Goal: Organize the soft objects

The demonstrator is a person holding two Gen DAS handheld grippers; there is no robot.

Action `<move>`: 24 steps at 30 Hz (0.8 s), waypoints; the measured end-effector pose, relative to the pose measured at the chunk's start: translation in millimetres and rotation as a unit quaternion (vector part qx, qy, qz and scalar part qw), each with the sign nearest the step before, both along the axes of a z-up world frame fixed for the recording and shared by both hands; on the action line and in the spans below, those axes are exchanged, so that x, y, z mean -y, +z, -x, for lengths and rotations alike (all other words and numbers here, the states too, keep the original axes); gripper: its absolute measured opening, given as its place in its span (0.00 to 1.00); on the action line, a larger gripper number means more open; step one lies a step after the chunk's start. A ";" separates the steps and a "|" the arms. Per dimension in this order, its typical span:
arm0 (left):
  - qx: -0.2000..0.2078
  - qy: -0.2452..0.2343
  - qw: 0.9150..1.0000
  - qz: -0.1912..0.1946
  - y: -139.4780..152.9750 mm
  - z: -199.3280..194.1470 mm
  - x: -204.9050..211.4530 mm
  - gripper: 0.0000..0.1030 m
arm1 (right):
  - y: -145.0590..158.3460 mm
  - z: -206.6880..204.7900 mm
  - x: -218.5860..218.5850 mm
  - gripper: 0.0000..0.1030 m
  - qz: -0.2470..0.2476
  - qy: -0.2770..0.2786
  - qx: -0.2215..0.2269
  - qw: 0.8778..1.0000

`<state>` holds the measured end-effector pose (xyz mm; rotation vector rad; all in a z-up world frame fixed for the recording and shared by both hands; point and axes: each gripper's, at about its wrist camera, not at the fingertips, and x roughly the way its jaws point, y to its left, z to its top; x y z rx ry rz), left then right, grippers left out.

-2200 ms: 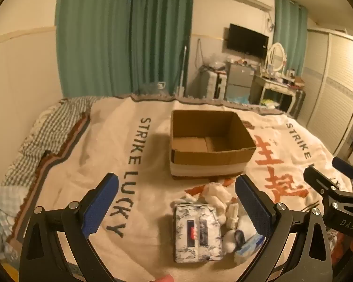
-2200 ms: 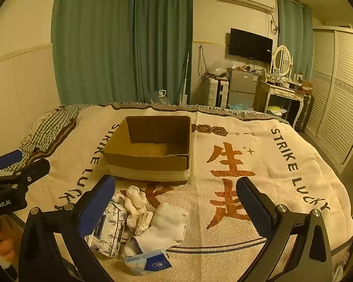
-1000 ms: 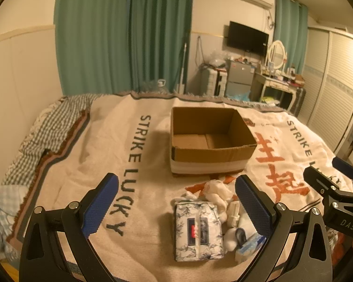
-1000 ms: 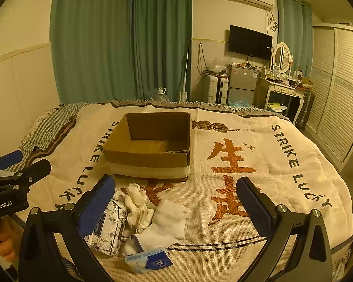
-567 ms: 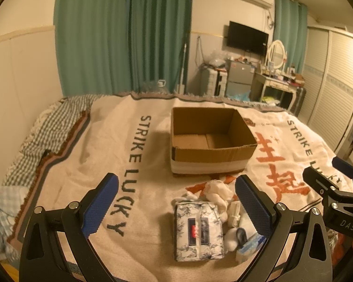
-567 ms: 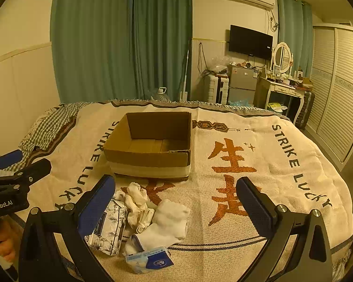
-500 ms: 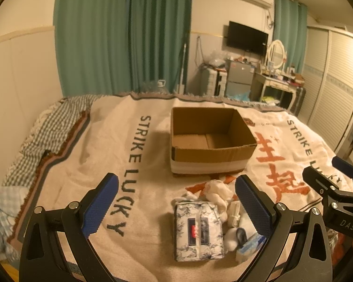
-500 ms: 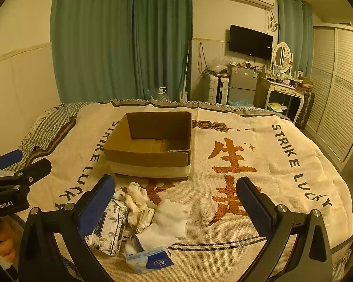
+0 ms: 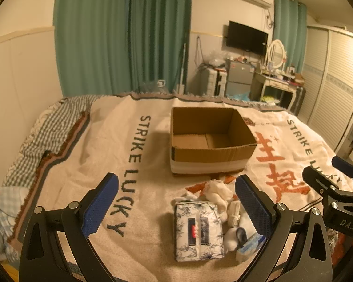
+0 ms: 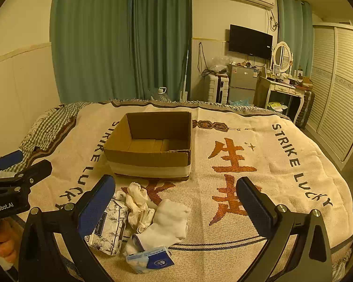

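Jaws spread wide and empty on the left gripper, hovering level over the blanket; floral tissue pack at 5 o'clock. Right gripper likewise gapes, empty, white socks between its fingers, cardboard box at 12 o'clock.

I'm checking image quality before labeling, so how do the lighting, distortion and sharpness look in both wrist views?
Left wrist view: warm yellow-orange cast, strong fisheye bend with dark corners, the cardboard box throwing a soft shadow to its left, the floral tissue pack sharp. Right wrist view: same amber tint, the wardrobe lines bowed, the white socks crisp.
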<state>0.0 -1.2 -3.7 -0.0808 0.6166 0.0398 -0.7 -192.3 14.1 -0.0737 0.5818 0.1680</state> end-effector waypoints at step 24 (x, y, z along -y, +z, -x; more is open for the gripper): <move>0.005 -0.006 1.000 -0.001 5.4 3.3 1.4 0.99 | 5.0 6.4 -5.6 1.00 -0.003 0.002 0.003 1.000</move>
